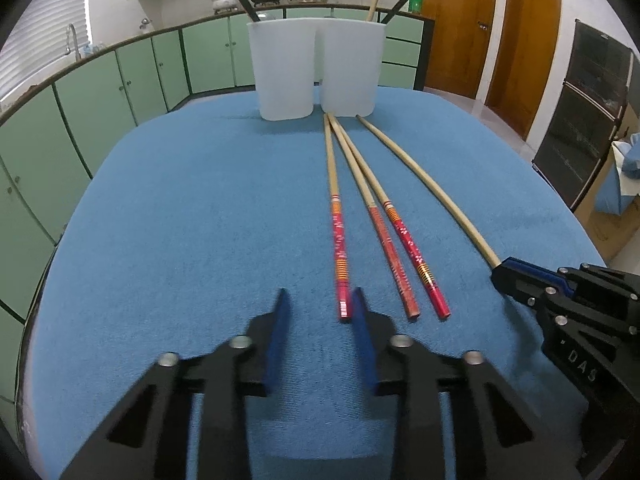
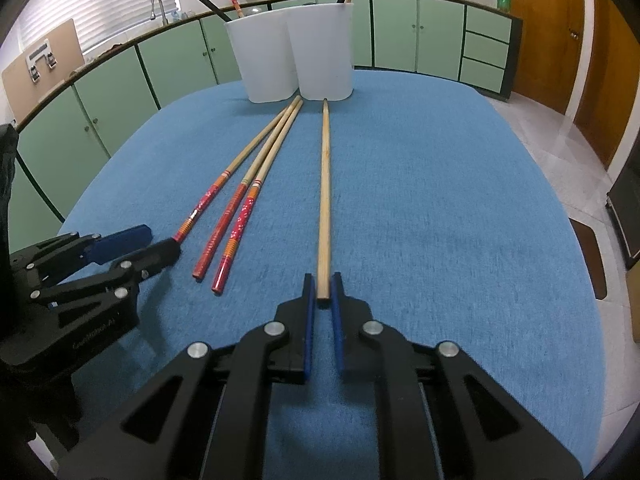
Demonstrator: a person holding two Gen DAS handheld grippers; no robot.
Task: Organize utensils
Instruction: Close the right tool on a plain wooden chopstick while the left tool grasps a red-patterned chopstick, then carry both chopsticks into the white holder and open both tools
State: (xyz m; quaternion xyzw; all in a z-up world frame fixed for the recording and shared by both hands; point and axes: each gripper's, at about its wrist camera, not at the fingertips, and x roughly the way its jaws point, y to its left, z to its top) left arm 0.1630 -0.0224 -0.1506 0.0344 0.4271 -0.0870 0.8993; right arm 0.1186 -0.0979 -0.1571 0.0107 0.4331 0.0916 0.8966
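Three red-handled chopsticks [image 1: 390, 248] lie side by side on the blue tablecloth [image 1: 180, 220], tips toward two white cups [image 1: 282, 68]. The cups hold dark and wooden chopsticks. My left gripper [image 1: 319, 294] is open. The near end of the leftmost red chopstick [image 1: 340, 256] lies just inside its right finger, and the left pad stands well apart from it. My right gripper [image 2: 322, 280] is shut on the near end of a plain wooden chopstick [image 2: 325, 184], which rests on the cloth pointing at the right cup [image 2: 324, 48]. The right gripper [image 1: 502, 274] also shows in the left wrist view.
Green cabinets [image 1: 100, 92] with a counter and sink run behind and left of the table. Brown wooden doors [image 1: 520, 40] and a dark rack [image 1: 580, 120] stand at the right. The left half of the cloth holds nothing but the cups at the far edge.
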